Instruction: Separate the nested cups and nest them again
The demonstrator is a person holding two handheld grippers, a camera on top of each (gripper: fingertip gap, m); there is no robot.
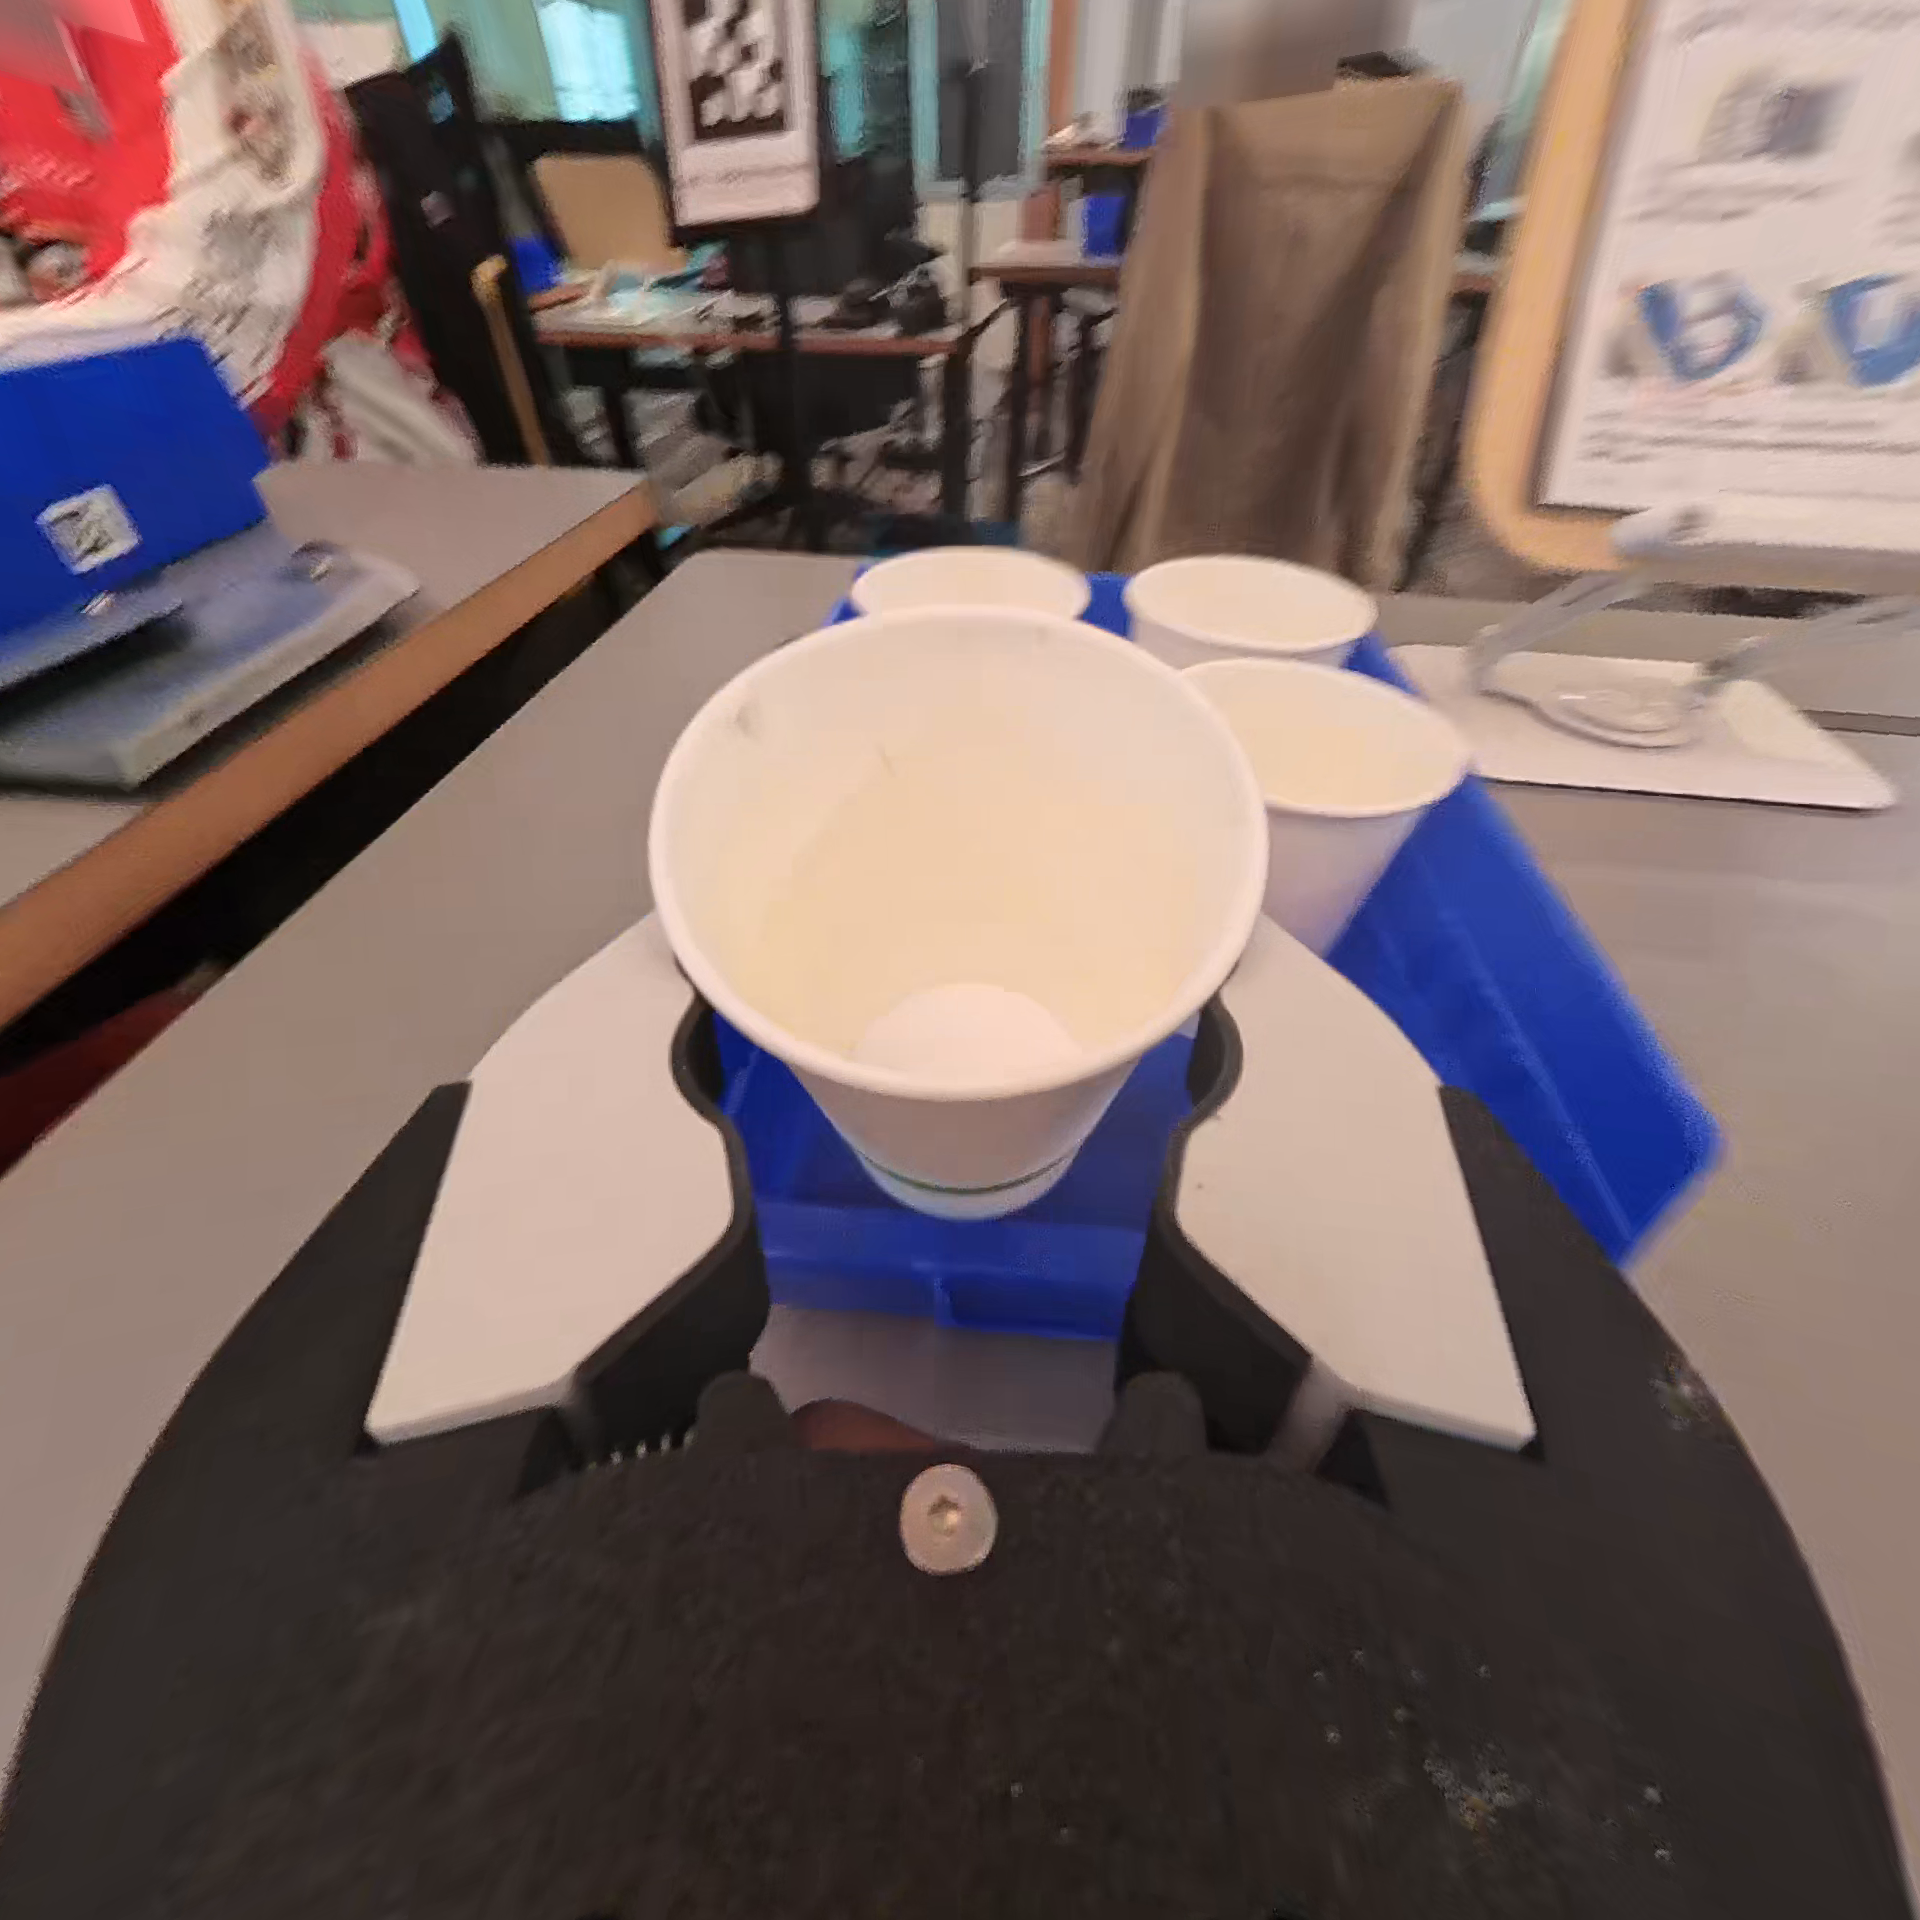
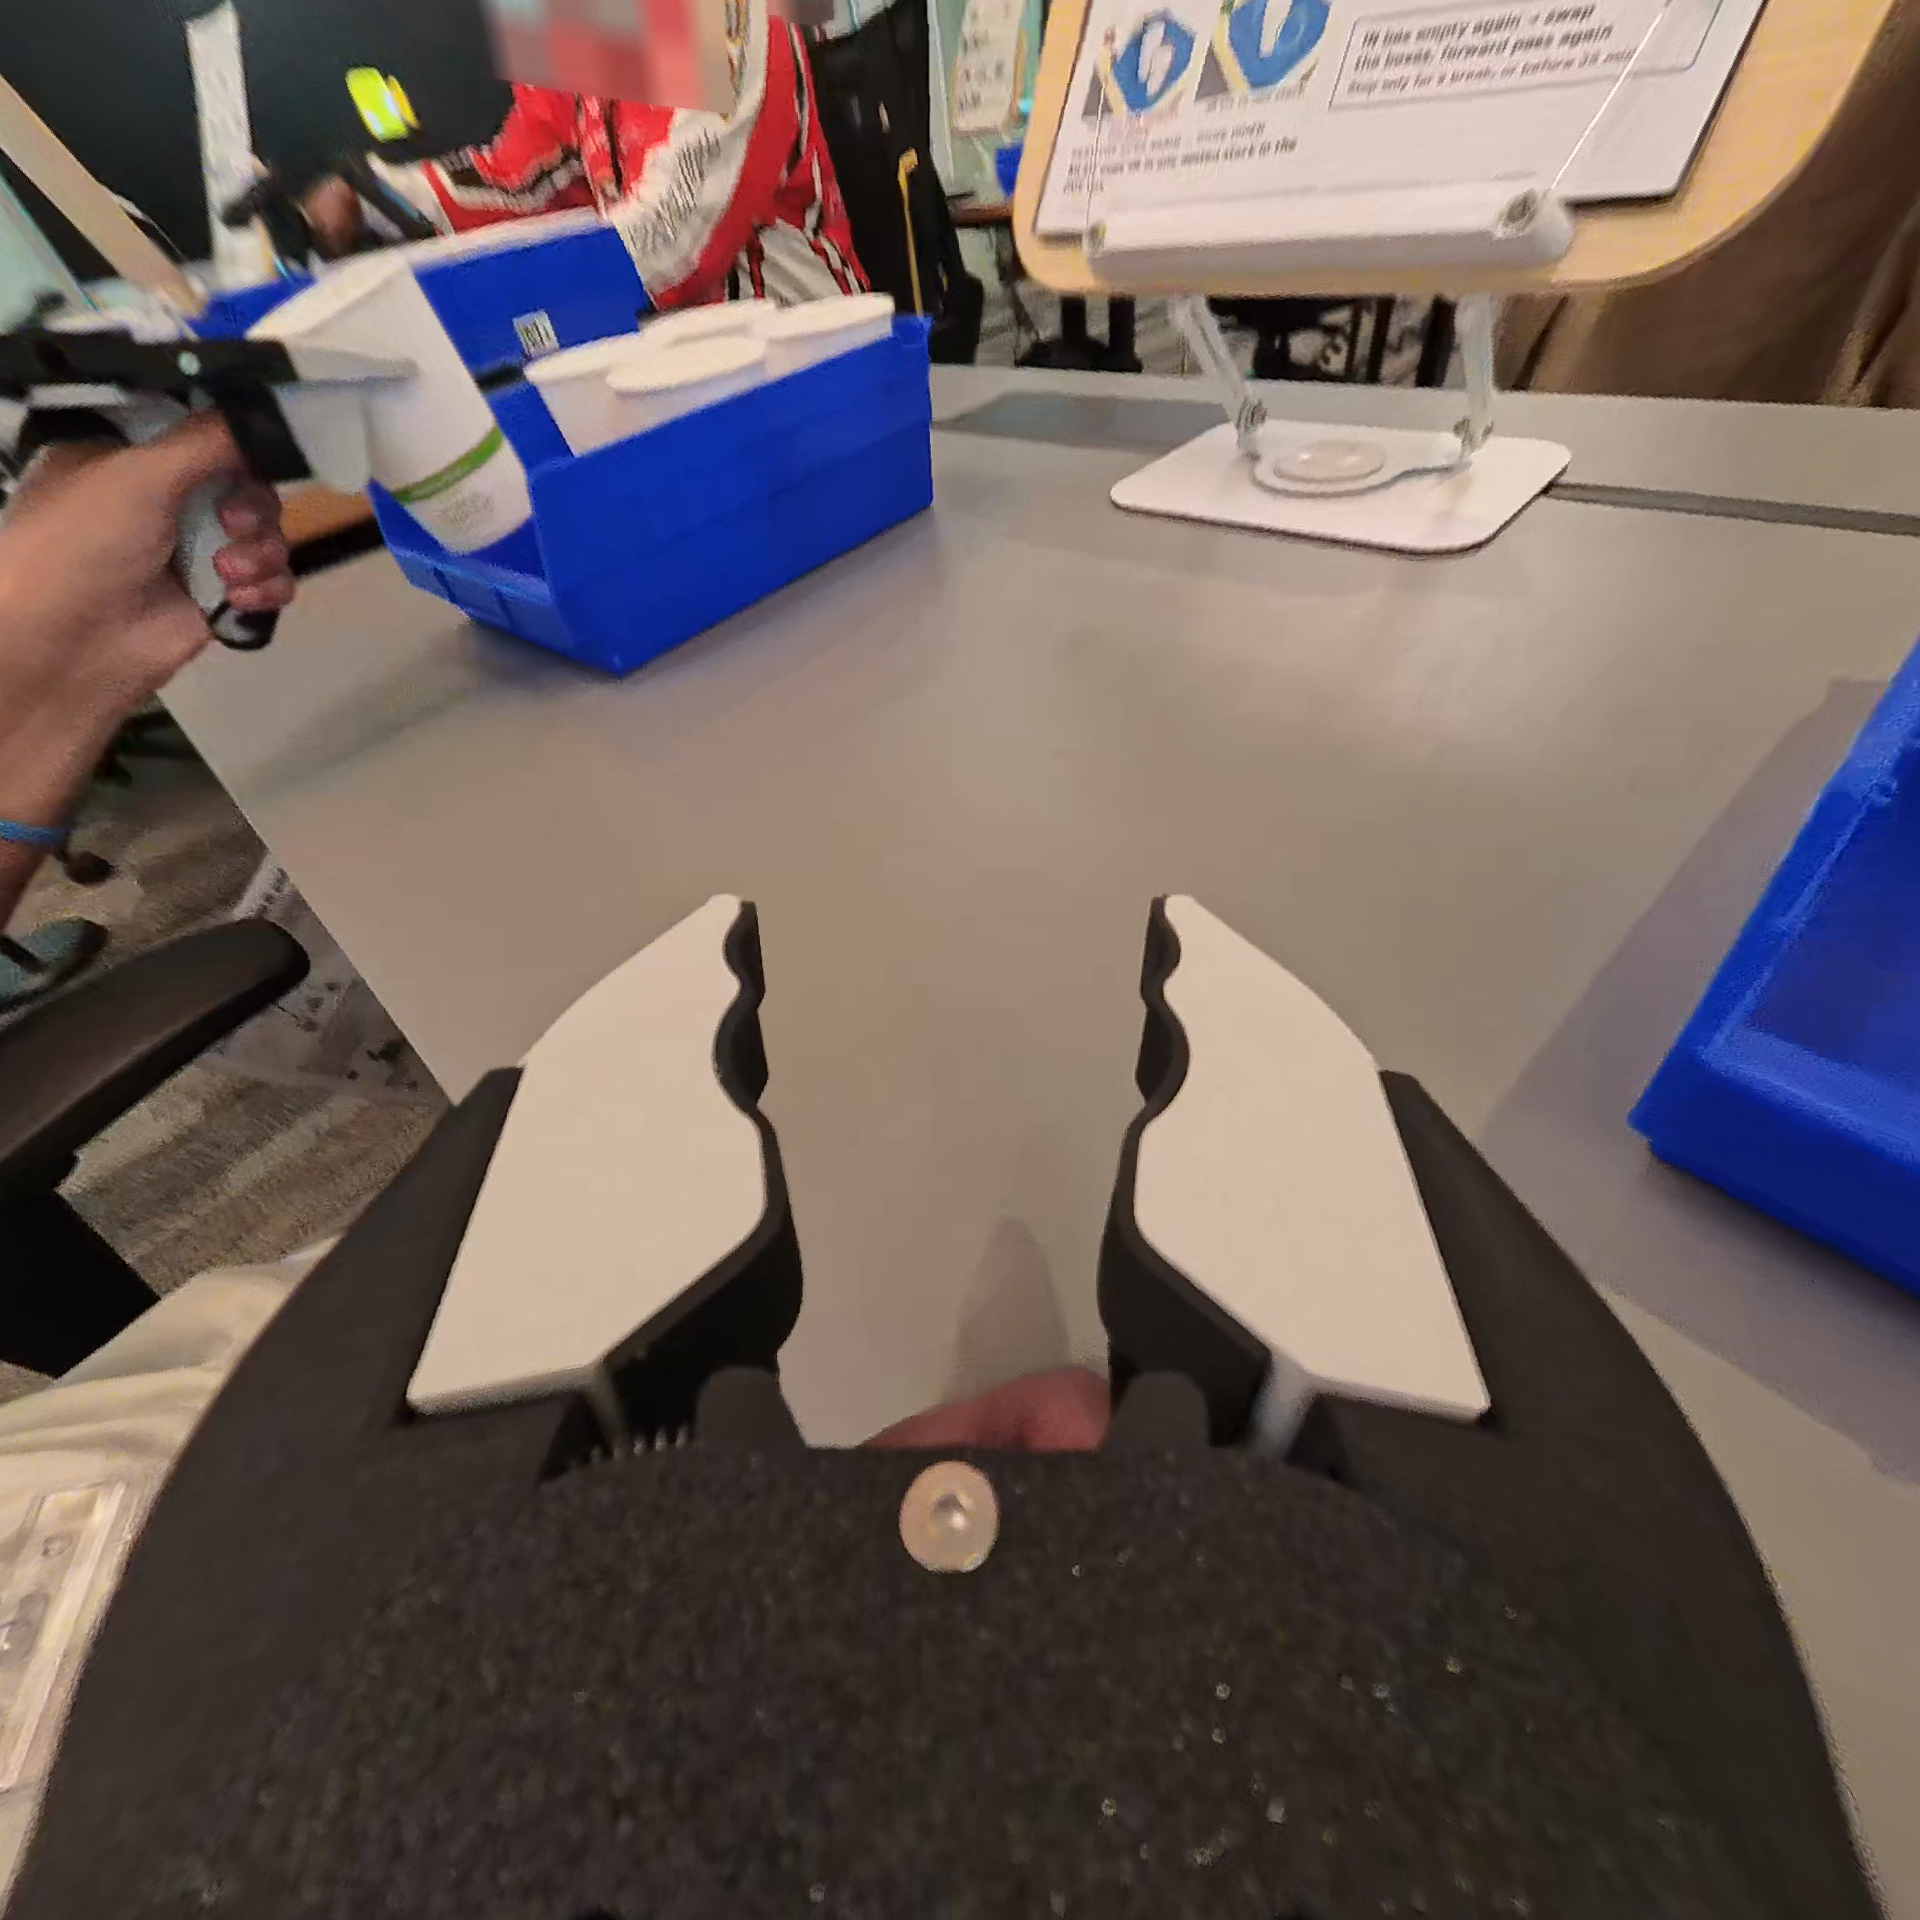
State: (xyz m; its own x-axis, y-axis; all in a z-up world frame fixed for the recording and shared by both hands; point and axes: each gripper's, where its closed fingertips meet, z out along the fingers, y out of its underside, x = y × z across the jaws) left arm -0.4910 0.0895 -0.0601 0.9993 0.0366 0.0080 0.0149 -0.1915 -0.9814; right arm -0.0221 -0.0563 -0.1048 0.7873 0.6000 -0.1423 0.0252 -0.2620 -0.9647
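A printed sheet with black lines and blue pictures leans on a wooden board. The paper cup carries small grey print, too blurred to read, under a green band. A white sticker sits on a blue box.

Each tool has a black textured body, white fingers, black pads and one silver screw.

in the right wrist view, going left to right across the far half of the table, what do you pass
left gripper shut on a white paper cup → blue bin holding several more white cups → white document stand → edge of a second blue bin at the right border
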